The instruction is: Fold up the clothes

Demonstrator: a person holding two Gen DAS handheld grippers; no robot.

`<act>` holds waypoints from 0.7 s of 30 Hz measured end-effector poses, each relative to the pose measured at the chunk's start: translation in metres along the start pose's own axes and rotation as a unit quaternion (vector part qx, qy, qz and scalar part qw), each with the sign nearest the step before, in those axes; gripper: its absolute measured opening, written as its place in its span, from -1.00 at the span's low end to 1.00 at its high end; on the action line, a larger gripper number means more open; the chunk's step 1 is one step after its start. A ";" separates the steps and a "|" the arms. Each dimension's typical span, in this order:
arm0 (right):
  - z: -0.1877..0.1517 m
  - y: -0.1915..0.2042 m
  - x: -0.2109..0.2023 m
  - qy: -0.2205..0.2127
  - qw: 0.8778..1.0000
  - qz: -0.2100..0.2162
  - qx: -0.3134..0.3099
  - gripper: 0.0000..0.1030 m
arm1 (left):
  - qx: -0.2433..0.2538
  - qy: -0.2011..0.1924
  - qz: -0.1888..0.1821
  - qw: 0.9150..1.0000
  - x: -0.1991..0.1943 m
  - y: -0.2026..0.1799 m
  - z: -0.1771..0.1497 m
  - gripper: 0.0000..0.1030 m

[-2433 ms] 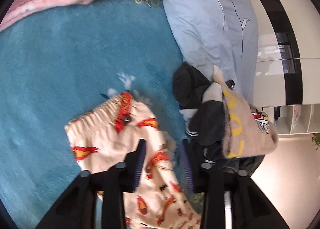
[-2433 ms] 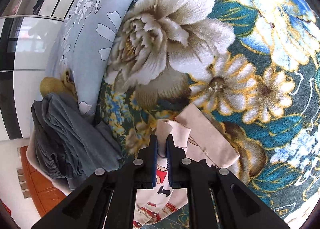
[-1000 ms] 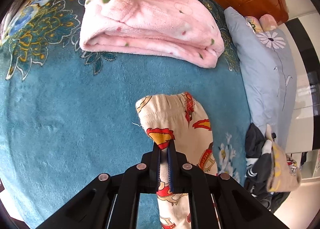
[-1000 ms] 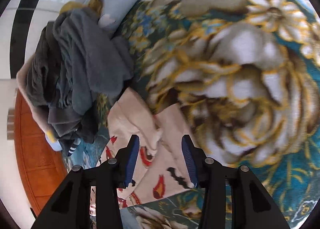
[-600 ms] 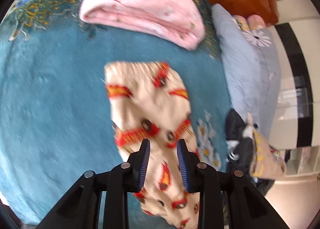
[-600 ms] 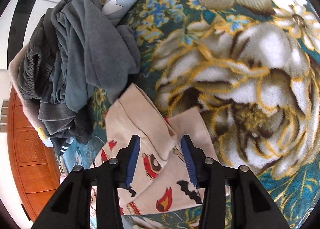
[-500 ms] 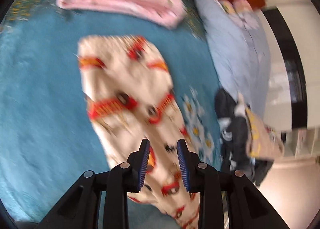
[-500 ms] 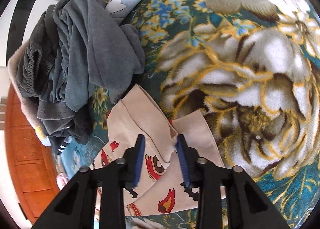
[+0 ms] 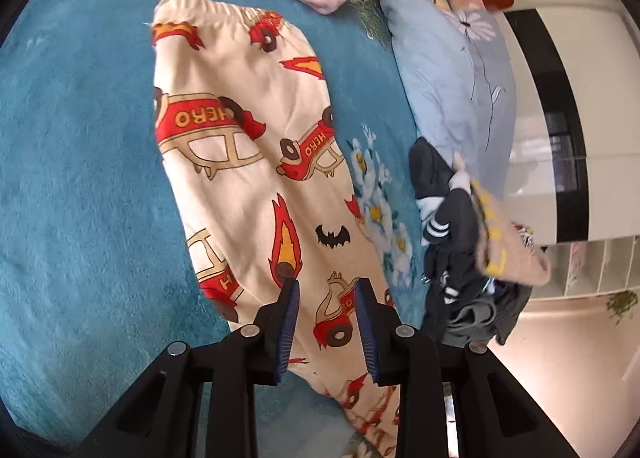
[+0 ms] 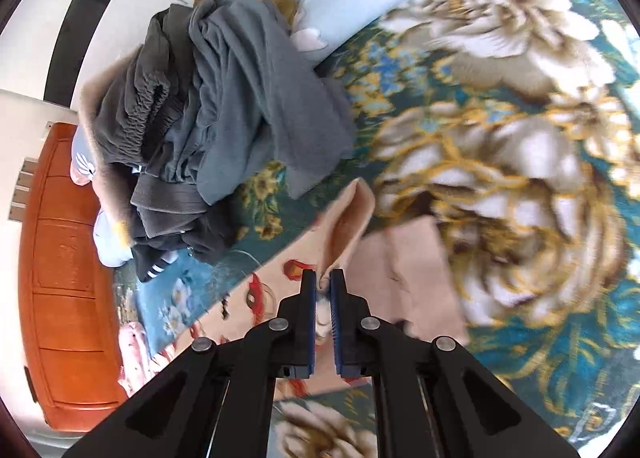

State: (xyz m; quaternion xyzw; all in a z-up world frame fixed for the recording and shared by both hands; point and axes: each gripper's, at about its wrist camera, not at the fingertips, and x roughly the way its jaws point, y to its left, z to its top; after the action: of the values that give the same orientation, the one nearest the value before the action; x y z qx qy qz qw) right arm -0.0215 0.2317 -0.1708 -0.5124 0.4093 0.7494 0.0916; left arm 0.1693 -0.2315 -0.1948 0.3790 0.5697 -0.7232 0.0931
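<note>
Cartoon-print pants (image 9: pixel 256 162) flat on blue blanket (image 9: pixel 80 178), long axis running near-to-far, waistband far. Left gripper (image 9: pixel 326 322) spread, hovering over leg, holding nothing. Right gripper (image 10: pixel 324 290) closing, pinching leg cuff (image 10: pixel 348 218), so nearer for fold.

The left gripper (image 9: pixel 326 298) has let go of the pants (image 9: pixel 256 162), while the right gripper's (image 10: pixel 324 278) fingers are closing on a lifted fold.
</note>
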 end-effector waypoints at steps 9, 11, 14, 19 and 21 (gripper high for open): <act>-0.025 -0.048 0.022 0.032 0.997 -0.062 0.021 -0.88 | 0.012 0.004 0.000 1.000 -0.016 0.000 -0.004 -0.38; -0.018 -0.043 0.014 0.022 0.998 -0.061 0.007 -0.88 | 0.009 0.002 -0.005 1.000 -0.019 0.000 -0.003 -0.38; -0.013 -0.044 0.010 0.018 0.997 -0.074 -0.005 -0.91 | 0.019 0.013 -0.002 1.000 -0.016 -0.004 -0.005 -0.37; -0.016 -0.064 0.017 0.028 0.995 -0.099 0.021 -1.00 | 0.047 0.049 0.013 0.998 -0.003 -0.013 -0.014 -0.32; -0.015 -0.066 0.014 0.029 0.996 -0.080 0.026 -0.94 | 0.060 0.052 0.020 0.997 -0.001 -0.018 -0.016 -0.25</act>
State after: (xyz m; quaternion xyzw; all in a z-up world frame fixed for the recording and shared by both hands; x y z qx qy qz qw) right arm 0.0194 0.2601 -0.2190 -0.5627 0.3888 0.7133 0.1529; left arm 0.1667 -0.2116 -0.1820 0.4329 0.5212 -0.7334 0.0548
